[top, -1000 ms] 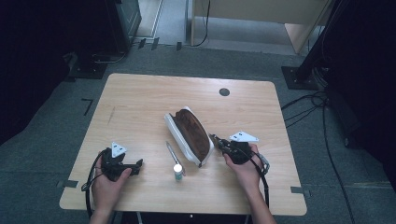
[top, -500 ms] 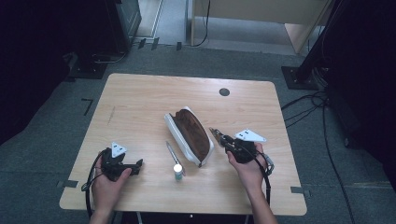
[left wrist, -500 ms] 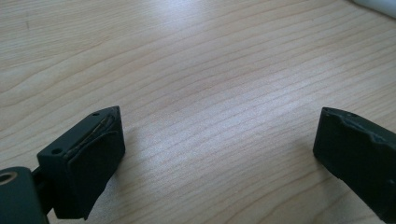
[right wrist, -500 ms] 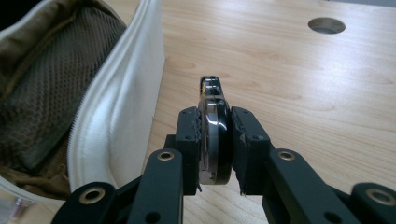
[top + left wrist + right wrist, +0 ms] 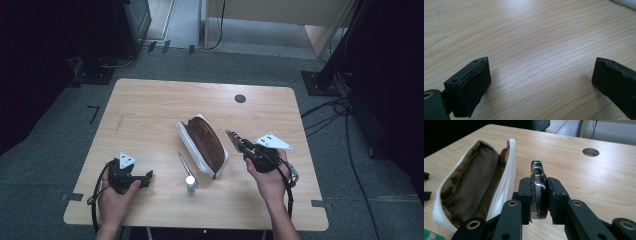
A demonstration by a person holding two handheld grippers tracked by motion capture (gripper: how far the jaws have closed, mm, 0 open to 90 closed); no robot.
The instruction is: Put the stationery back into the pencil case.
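Note:
An open white pouch (image 5: 202, 145) with a brown lining lies mid-table, its mouth facing up (image 5: 474, 185). My right gripper (image 5: 235, 137) hovers just right of it, above the table. In the right gripper view the gripper (image 5: 538, 183) is shut on a small flat dark-and-silver object (image 5: 537, 170), held on edge between the pads. Near the front left of the table my left gripper (image 5: 142, 178) rests low; its jaws (image 5: 539, 80) stand wide open over bare wood with nothing between them.
A slim pen (image 5: 184, 164) lies left of the pouch, and a small white-capped tube (image 5: 191, 184) with a green label stands in front of it. The wooden table (image 5: 150, 110) has a round cable hole (image 5: 240, 98) at the back right. Dark floor and equipment surround it.
My right gripper has risen from the table beside the pouch, still holding the flat object. The left gripper, pouch, pen and tube have not moved.

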